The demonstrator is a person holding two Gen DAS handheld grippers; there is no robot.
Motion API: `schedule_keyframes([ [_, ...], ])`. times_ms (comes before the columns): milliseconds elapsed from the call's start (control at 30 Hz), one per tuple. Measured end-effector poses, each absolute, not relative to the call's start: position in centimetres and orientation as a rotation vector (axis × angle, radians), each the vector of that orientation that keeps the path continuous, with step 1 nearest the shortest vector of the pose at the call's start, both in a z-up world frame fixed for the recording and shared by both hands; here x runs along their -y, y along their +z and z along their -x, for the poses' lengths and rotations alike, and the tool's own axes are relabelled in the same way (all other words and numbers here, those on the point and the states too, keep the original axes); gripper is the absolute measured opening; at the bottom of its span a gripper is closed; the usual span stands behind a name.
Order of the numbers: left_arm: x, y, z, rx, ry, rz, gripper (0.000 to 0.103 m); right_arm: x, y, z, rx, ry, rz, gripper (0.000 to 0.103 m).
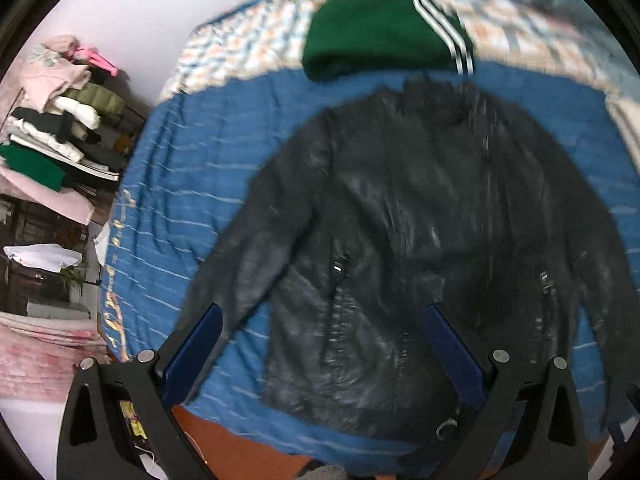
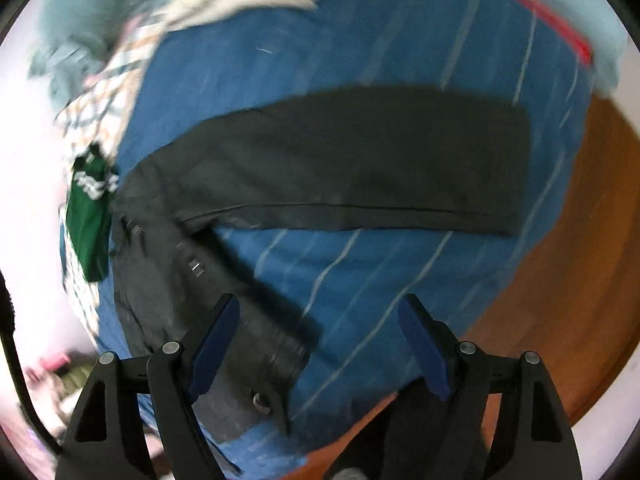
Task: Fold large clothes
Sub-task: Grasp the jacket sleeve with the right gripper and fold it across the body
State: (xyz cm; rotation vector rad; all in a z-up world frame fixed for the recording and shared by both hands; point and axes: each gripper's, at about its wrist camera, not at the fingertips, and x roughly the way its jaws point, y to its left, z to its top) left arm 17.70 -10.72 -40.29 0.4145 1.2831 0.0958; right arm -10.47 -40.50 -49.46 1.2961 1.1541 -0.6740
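Note:
A black leather jacket point(image 1: 404, 240) lies spread flat, front up, on a blue striped bedspread point(image 1: 192, 184). Both sleeves are stretched out to the sides. My left gripper point(image 1: 324, 320) is open and empty, hovering above the jacket's lower hem. In the right wrist view the jacket's right sleeve point(image 2: 360, 164) stretches across the bedspread point(image 2: 360, 276), with the jacket body point(image 2: 160, 280) at lower left. My right gripper point(image 2: 320, 312) is open and empty above the hem corner and the bedspread.
A folded green garment with white stripes point(image 1: 384, 36) lies beyond the collar, on a checked blanket point(image 1: 248, 48); it also shows in the right wrist view point(image 2: 90, 216). A pile of clothes point(image 1: 60, 116) sits at left. Orange-brown floor point(image 2: 568, 320) borders the bed edge.

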Motion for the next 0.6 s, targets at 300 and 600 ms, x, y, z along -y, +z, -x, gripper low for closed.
schedule_keyframes([
  [300,14.3,-48.8,-18.7,-1.354,0.108,-0.446,0.103,44.8,-61.1,16.1,-0.834,-0.82,-1.638,0.082],
  [600,16.1,-50.1,-19.4,-1.339,0.04,-0.408,0.103,50.6,-57.6,15.5,-0.529,-0.839,-1.518,0.067],
])
